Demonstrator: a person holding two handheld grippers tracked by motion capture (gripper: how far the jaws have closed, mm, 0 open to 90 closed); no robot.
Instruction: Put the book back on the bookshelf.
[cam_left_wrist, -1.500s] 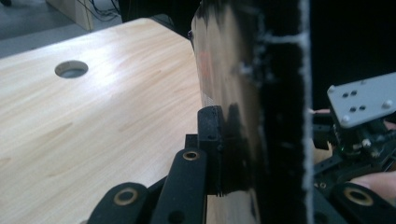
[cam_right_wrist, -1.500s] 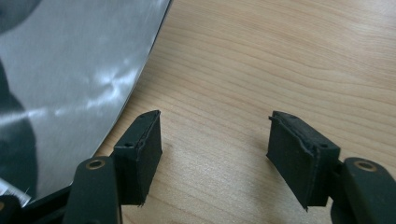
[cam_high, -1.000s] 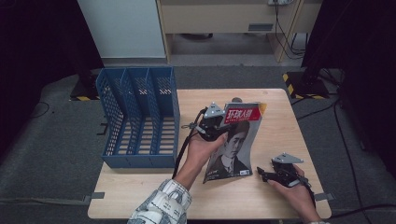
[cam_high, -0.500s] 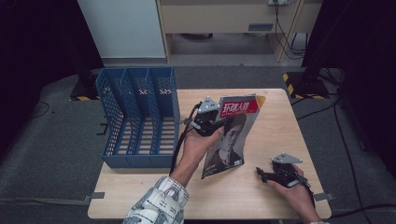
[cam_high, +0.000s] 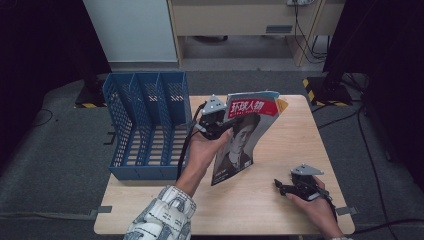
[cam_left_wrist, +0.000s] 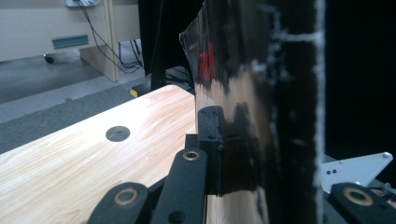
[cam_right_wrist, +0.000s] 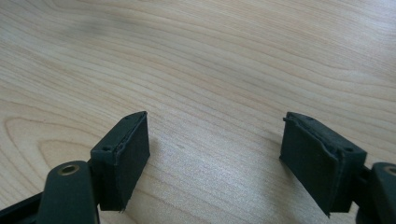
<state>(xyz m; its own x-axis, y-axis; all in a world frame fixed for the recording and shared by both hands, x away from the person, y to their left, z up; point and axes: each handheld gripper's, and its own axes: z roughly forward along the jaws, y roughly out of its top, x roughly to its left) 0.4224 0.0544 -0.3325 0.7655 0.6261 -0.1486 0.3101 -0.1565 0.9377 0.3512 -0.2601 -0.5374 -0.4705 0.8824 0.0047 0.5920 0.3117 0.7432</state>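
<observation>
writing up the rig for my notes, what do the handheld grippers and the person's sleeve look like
Both are black handheld grippers, the left gripper and the right gripper, each topped by a grey three-cornered plate. Their linkage arms carry brass-coloured pivot rings, and the jaws end in blocky black pads. A black cable trails from the left one. The left forearm wears a white patterned sleeve.

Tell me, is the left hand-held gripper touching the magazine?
Touching. In the left gripper view, the left hand-held gripper has its jaws closed on the magazine, its edge pinched between them.
</observation>
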